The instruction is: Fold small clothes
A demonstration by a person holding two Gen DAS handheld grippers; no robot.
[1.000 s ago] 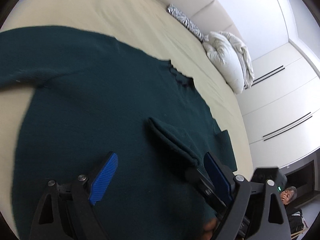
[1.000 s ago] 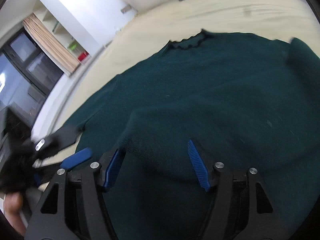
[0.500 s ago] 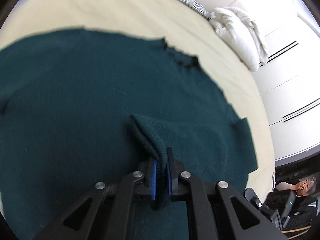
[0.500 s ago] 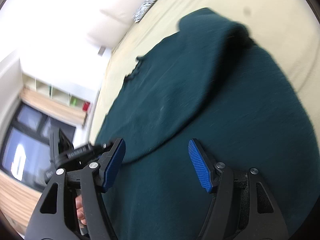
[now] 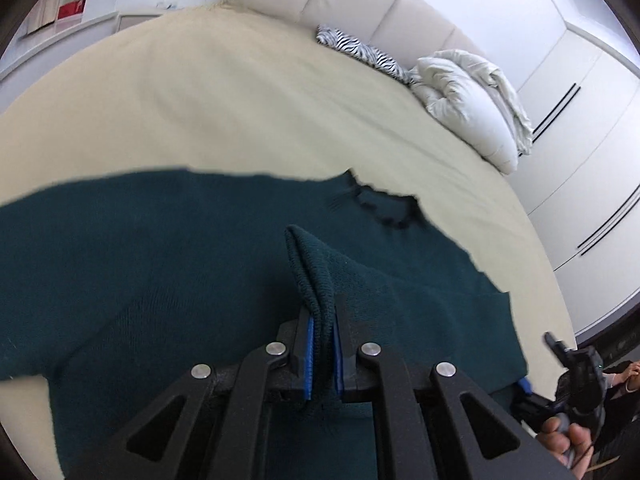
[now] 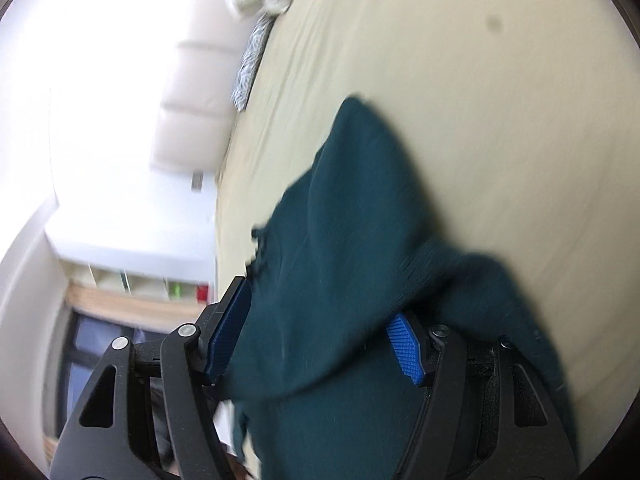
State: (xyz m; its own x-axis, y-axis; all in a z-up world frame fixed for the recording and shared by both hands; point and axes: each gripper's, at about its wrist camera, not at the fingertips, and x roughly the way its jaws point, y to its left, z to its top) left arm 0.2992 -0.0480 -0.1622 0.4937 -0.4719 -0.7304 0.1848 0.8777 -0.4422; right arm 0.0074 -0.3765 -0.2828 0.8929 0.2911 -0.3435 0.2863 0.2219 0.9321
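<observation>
A person's left gripper [image 5: 322, 354], nearest the lens, has its jaws shut tight on a ribbed fold of a dark green sweater [image 5: 160, 280], the blue pads [image 5: 309, 354] pinching a raised ridge of knit that stands up from the garment. The sweater lies spread across a cream bed [image 5: 240, 112], its frilled neckline [image 5: 384, 208] toward the far side and its upper edge running roughly level across the left wrist view; one sleeve end reaches toward the bed's right-hand edge. In the right wrist view, blurred by motion, the right gripper [image 6: 320, 344] has its jaws partly open and has just been closing a little; a hanging drape of the sweater [image 6: 340, 260] sits between the blue pads [image 6: 406, 350], which do not visibly press on it. Beyond the garment the bedspread is bare and wide, giving open room on the far side and to the left, with a small dark spot [image 6: 494, 24] on the cloth. At the bed's far right corner lie a bunched white duvet [image 5: 472, 96] and a zebra-striped pillow [image 5: 360, 50], set against a padded cream headboard [image 5: 360, 4]. White wardrobe doors [image 5: 580, 140] with dark bar handles stand close beside the bed's right edge. At lower right a hand [image 5: 560, 436] grips a black device. No brand, label or writing can be read anywhere.
</observation>
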